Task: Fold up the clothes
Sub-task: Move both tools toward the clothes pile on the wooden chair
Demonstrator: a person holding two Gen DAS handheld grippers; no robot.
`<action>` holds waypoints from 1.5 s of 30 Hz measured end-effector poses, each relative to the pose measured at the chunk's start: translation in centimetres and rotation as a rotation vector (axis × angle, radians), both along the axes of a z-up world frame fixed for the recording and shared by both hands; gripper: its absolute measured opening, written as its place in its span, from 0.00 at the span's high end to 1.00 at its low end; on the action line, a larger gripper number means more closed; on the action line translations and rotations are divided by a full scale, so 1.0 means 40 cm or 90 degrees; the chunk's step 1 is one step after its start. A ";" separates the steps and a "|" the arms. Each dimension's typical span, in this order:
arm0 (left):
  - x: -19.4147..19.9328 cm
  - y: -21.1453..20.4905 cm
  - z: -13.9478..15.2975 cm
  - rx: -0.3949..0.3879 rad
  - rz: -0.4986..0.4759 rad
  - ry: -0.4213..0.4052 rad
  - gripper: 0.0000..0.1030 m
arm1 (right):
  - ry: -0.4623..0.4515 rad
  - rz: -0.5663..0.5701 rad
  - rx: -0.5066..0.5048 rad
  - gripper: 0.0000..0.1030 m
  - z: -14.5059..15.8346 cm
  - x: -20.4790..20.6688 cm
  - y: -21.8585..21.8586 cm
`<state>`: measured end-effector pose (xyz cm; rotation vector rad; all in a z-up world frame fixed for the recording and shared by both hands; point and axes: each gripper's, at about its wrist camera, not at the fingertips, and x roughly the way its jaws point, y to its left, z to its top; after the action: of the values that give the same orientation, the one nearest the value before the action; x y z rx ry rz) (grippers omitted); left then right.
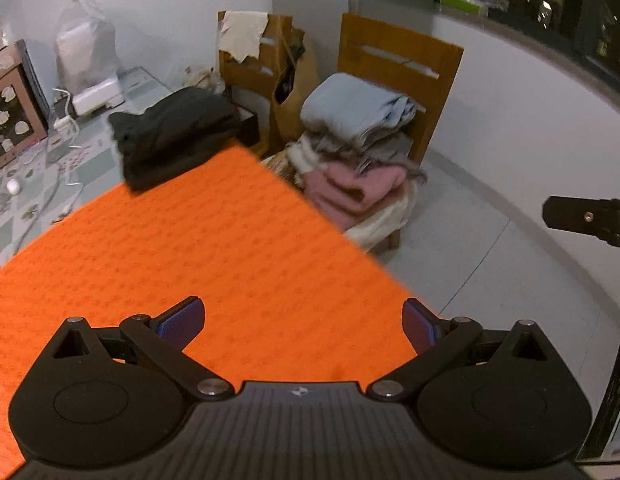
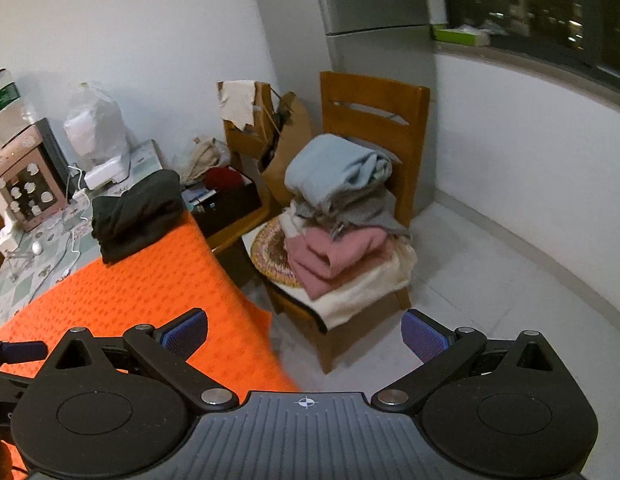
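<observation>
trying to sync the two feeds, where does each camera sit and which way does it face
Left wrist: on the left gripper, open above the orange cloth, facing the chair; right gripper tip at right edge.
Right wrist: on the right gripper, open past the cloth's edge, facing the chair.
Shared: cloth, black garment, clothes pile.

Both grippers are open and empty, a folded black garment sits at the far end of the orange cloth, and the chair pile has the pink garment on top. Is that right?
Not quite: the light blue garment tops the chair pile; the pink garment lies lower, as the right wrist view shows. The rest stands: left gripper and right gripper open and empty, black garment on the orange cloth.
</observation>
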<state>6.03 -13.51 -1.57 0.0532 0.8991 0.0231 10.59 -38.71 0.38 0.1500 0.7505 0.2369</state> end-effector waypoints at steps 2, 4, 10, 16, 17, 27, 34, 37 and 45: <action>0.029 -0.061 -0.001 -0.014 0.014 -0.006 0.00 | -0.018 0.029 -0.015 0.00 0.011 0.054 -0.054; 0.060 -0.125 -0.002 -0.026 0.029 -0.010 0.00 | -0.027 0.045 -0.027 0.00 0.019 0.093 -0.096; 0.163 -0.265 0.012 -0.036 0.070 -0.017 0.00 | -0.051 0.072 -0.042 0.00 0.039 0.207 -0.209; 0.286 -0.338 0.007 -0.025 0.089 -0.017 0.00 | -0.056 0.075 -0.046 0.00 0.028 0.342 -0.287; 0.308 -0.343 0.004 -0.025 0.095 -0.016 0.00 | -0.055 0.076 -0.046 0.00 0.025 0.367 -0.298; 0.577 -0.366 -0.046 -0.031 0.132 -0.030 0.00 | -0.081 0.169 -0.078 0.00 -0.030 0.654 -0.333; 0.747 -0.356 -0.058 -0.034 0.136 -0.048 0.00 | -0.080 0.243 -0.100 0.00 -0.086 0.836 -0.301; 0.804 -0.357 -0.064 -0.020 0.147 -0.045 0.00 | -0.078 0.264 -0.105 0.00 -0.113 0.911 -0.285; 0.953 -0.374 -0.148 -0.002 0.150 -0.036 0.00 | -0.068 0.332 -0.135 0.00 -0.176 1.123 -0.207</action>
<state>44.15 -28.47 -7.48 -0.0554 0.8453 0.2414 55.50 -47.01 -6.65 -0.2630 0.6939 0.6517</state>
